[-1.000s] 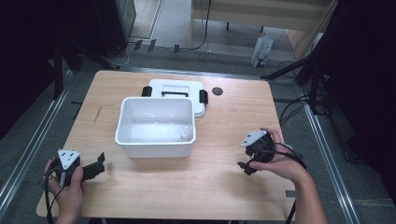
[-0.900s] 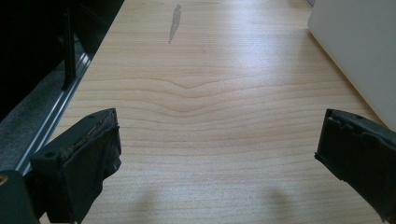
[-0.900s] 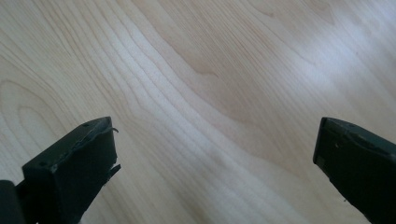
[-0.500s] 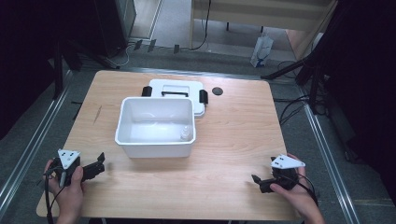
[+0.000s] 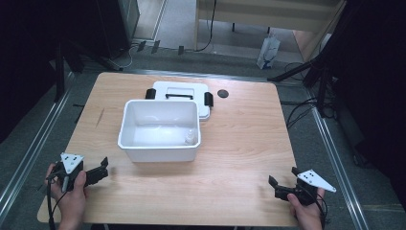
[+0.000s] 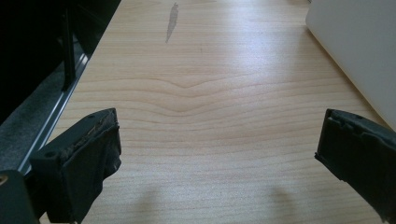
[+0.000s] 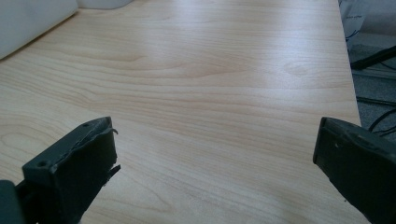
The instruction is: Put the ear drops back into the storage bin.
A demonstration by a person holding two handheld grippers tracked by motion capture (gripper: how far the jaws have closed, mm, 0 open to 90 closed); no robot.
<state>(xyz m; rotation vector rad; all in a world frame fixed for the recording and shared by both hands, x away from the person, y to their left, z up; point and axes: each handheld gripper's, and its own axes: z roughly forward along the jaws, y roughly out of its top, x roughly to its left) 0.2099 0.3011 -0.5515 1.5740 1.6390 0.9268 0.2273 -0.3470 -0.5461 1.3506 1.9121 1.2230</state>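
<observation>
White tub [image 5: 160, 129] sits mid-worktop, open, a small clear bottle [image 5: 190, 138] standing in its near-right corner; the lid [image 5: 182, 93] lies flat behind it, touching the far wall. My left gripper [image 5: 98, 173] and right gripper [image 5: 280, 188] rest at the near corners, fingers spread wide, holding nothing. Best approach, I judge: come in level, fingers straddling the rim. The high view gives the bottle; my left gripper view catches just the tub's wall.
</observation>
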